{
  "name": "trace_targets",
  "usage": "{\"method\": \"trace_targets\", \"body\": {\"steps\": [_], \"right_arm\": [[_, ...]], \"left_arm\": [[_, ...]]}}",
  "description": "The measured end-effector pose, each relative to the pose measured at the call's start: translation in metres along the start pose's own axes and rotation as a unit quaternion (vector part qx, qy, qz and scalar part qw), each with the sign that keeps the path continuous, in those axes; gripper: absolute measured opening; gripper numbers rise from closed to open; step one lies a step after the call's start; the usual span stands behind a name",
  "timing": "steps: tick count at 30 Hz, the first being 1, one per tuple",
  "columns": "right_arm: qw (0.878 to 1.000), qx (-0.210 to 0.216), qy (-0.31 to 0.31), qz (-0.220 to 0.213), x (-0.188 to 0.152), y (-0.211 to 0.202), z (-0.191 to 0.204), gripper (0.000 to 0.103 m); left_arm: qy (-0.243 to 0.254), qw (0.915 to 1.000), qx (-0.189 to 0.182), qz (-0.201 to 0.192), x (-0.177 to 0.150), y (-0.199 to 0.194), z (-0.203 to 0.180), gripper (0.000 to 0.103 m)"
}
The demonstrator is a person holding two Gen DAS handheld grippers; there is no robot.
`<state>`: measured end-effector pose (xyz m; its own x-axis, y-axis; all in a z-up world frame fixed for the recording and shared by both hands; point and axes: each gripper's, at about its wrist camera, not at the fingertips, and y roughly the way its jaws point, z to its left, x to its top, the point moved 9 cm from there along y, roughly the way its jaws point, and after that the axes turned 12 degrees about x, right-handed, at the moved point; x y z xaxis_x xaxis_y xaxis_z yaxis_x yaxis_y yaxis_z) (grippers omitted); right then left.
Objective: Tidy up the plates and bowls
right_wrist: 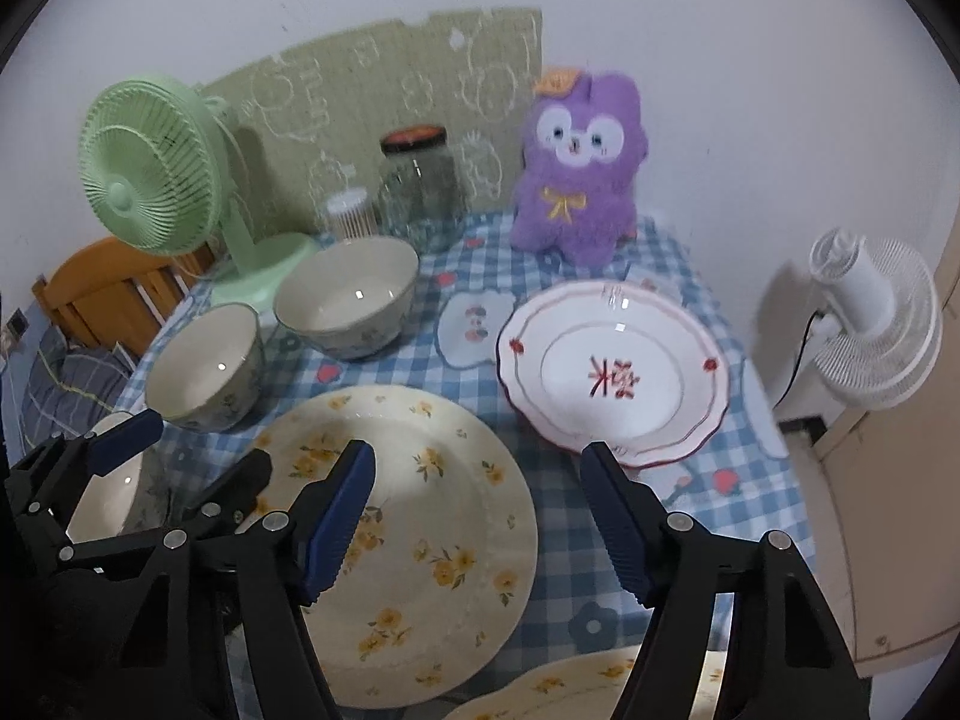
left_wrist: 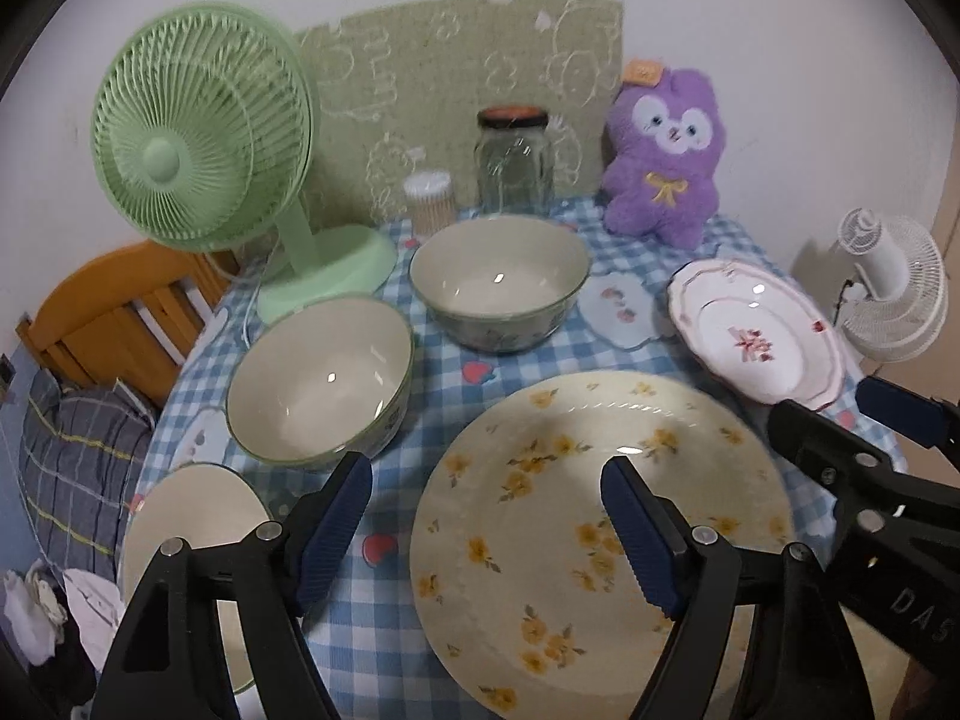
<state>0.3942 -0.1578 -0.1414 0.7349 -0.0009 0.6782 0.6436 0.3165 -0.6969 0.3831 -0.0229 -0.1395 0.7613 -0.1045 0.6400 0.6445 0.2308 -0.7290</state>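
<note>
1. Your left gripper [left_wrist: 486, 534] hangs over the near edge of the table [left_wrist: 420, 360], its blue-padded jaws spread wide and holding nothing.
2. Its right finger sits above the yellow-flowered plate [left_wrist: 600, 540]; its left finger is over the checked cloth just beside that plate.
3. Your right gripper [right_wrist: 477, 516] is likewise spread and empty, with its left finger over the flowered plate and its right finger near the front rim of the red-trimmed plate [right_wrist: 612, 372].
4. The red-trimmed plate lies to the right of the flowered one, close beside it.
5. Two cream bowls stand upright behind the flowered plate: the near bowl [left_wrist: 321, 384] on the left and the far bowl [left_wrist: 501, 282] towards the middle.
6. A third cream dish [left_wrist: 198, 516] sits at the table's left edge, partly hidden by your left gripper.
7. Along the back stand a green fan [left_wrist: 204, 132], a glass jar [left_wrist: 515, 159] and a purple plush toy [left_wrist: 663, 156].
</note>
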Motion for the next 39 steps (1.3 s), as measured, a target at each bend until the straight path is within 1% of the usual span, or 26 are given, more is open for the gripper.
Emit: {"method": "trace_targets", "body": {"steps": [2, 3, 5, 8, 11, 15, 17, 20, 21, 25, 28, 30, 33, 39], "right_arm": [[1.0, -0.001, 0.005, 0.014, -0.005, 0.01, -0.005, 0.07], [1.0, -0.003, 0.007, 0.019, -0.006, 0.014, -0.007, 0.069], [0.999, -0.003, 0.016, 0.031, -0.01, 0.021, -0.012, 0.067], [0.999, -0.004, 0.028, 0.043, -0.017, 0.03, -0.017, 0.067], [0.998, -0.009, 0.028, 0.055, -0.023, 0.038, -0.019, 0.063], [0.997, -0.012, 0.027, 0.07, -0.03, 0.048, -0.02, 0.061], [0.997, -0.012, 0.026, 0.075, -0.032, 0.052, -0.022, 0.061], [0.996, -0.013, 0.025, 0.081, -0.036, 0.056, -0.022, 0.059], [0.996, -0.014, 0.023, 0.083, -0.037, 0.058, -0.022, 0.057], [0.996, -0.014, 0.015, 0.092, -0.041, 0.062, -0.021, 0.056], [0.995, -0.014, 0.014, 0.094, -0.043, 0.065, -0.021, 0.055], [0.995, -0.015, 0.009, 0.1, -0.045, 0.068, -0.02, 0.051], [0.995, -0.02, 0.003, 0.102, -0.047, 0.071, -0.02, 0.05], [0.994, -0.021, 0.007, 0.105, -0.05, 0.074, -0.022, 0.049]], "left_arm": [[0.004, 0.9999, 0.0, 0.013, -0.004, 0.012, 0.0, 0.08], [0.005, 0.9998, 0.001, 0.018, -0.006, 0.015, 0.0, 0.079], [0.013, 0.9995, 0.002, 0.029, -0.011, 0.023, -0.001, 0.076], [0.015, 0.999, -0.002, 0.042, -0.016, 0.032, -0.002, 0.076], [0.017, 0.9981, -0.008, 0.058, -0.022, 0.04, -0.004, 0.068], [0.026, 0.9974, -0.014, 0.065, -0.027, 0.046, -0.01, 0.068], [0.028, 0.9974, -0.008, 0.066, -0.029, 0.049, -0.009, 0.067], [0.025, 0.9962, -0.011, 0.082, -0.033, 0.056, -0.008, 0.065], [0.024, 0.9959, -0.013, 0.086, -0.034, 0.057, -0.007, 0.063], [0.025, 0.9954, -0.011, 0.091, -0.037, 0.062, -0.008, 0.062], [0.025, 0.9958, -0.011, 0.087, -0.036, 0.061, -0.008, 0.062], [0.023, 0.9959, -0.013, 0.087, -0.036, 0.062, -0.007, 0.061], [0.021, 0.9958, -0.015, 0.088, -0.036, 0.062, -0.006, 0.061], [0.023, 0.9968, -0.012, 0.075, -0.037, 0.06, -0.006, 0.061]]}}
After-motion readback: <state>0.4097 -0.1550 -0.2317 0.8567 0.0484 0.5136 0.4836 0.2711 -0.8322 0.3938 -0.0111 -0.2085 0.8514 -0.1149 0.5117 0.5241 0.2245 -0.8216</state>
